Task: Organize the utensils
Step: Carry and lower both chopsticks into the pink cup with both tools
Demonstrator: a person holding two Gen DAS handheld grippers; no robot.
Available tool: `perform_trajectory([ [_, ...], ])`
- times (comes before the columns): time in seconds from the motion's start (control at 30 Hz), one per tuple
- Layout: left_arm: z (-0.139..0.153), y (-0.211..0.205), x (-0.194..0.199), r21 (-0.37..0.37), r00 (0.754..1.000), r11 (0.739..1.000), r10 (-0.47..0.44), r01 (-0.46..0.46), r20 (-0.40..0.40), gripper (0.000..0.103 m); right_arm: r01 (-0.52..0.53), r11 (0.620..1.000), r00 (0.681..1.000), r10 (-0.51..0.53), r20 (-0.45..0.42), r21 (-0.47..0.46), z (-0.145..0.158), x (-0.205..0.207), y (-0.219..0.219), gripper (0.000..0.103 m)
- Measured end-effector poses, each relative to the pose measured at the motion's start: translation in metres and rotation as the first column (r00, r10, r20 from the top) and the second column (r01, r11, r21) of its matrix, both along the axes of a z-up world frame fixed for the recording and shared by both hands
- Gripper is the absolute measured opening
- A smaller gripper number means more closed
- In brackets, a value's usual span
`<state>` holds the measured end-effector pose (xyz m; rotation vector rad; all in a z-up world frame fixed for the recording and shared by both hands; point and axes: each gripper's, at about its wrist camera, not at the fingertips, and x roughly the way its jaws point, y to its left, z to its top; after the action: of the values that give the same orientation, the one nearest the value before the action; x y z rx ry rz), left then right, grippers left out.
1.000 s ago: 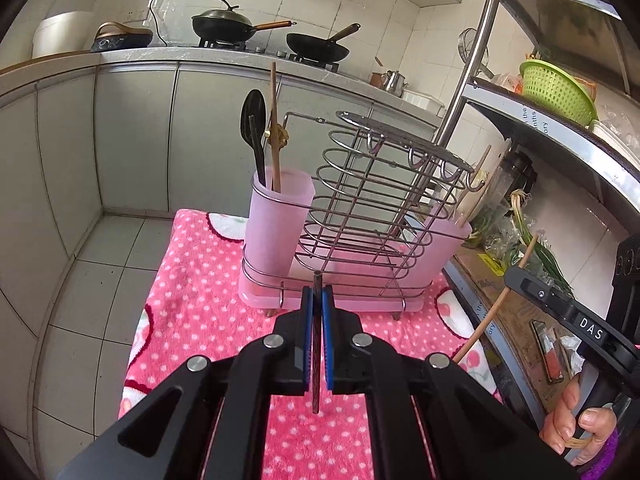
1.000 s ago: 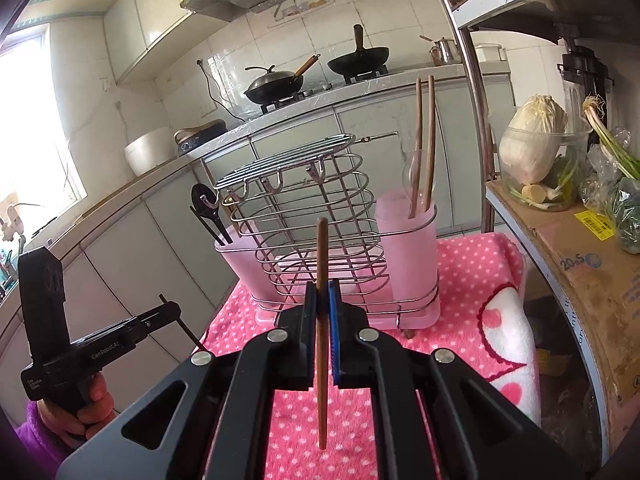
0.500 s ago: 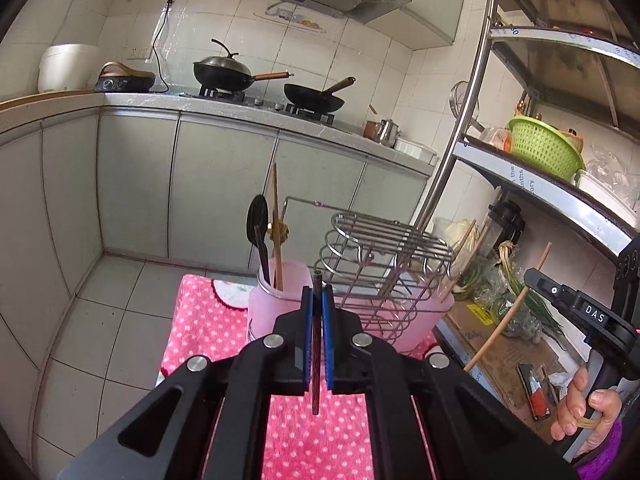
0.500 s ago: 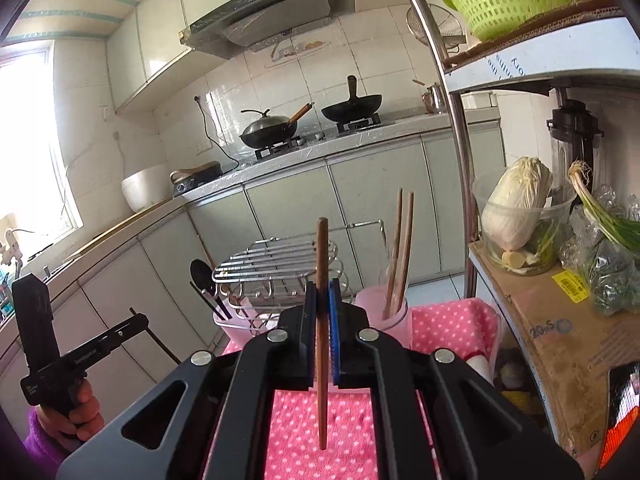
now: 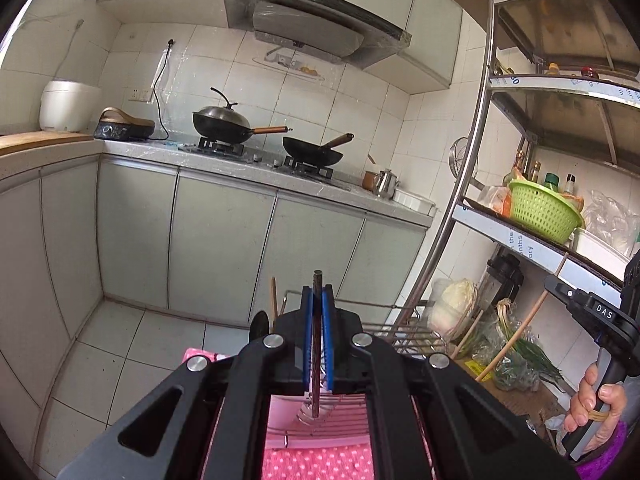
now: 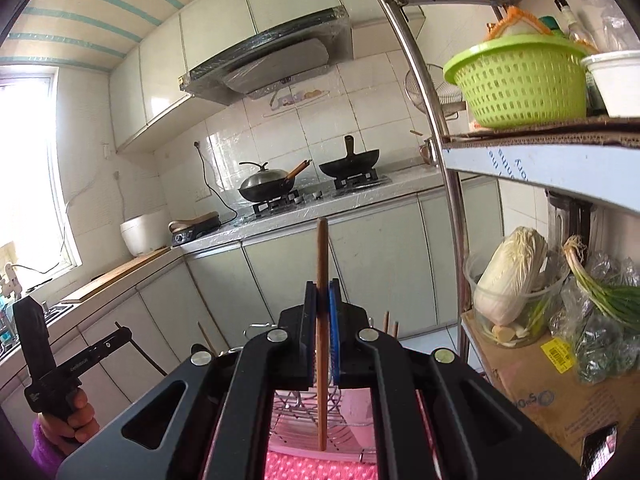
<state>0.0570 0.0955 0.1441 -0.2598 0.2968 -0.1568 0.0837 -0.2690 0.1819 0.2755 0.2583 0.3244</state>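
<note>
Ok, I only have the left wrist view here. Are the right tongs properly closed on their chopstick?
Observer: Yes. The right tongs are shut on the brown chopstick, which stands upright between the pads.
Operator: Does it stick out underneath?
Observer: Yes. Its lower end shows below the tongs, against the wire rack.
Operator: And how does mine look from that side?
Observer: The dark chopstick slants down and out of the left tongs, with a short stub above them.
</note>
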Motion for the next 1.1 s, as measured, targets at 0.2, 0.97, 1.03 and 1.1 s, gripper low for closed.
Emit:
perform_trajectory([
  [0.2, 0.015, -0.002, 0.018, 0.024, 0.999, 0.999, 0.024, -0.025, 0.044, 0.004, 0.034, 0.999, 0.999, -0.034, 0.023, -0.011, 0.011, 0.019, -0.006, 0.006],
  [0.97, -0.038, -0.014, 0.071, 0.069, 0.995, 0.997, 0.050, -0.044, -0.087, 0.004, 0.019, 0.997, 0.997, -0.025, -0.077, -0.073, -0.033, 0.068, 0.005, 0.006],
  [1.03, -0.041, -0.016, 0.072, 0.075, 0.994, 0.996, 0.047, -0.040, -0.098, 0.004, 0.012, 0.997, 0.995, -0.019, -0.097, -0.076, -0.039, 0.070, 0.007, 0.006],
  [1.1, -0.045, -0.017, 0.074, 0.081, 0.993, 0.996, 0.046, -0.038, -0.106, 0.004, 0.005, 0.997, 0.993, -0.014, -0.119, -0.080, -0.046, 0.072, 0.009, 0.006],
])
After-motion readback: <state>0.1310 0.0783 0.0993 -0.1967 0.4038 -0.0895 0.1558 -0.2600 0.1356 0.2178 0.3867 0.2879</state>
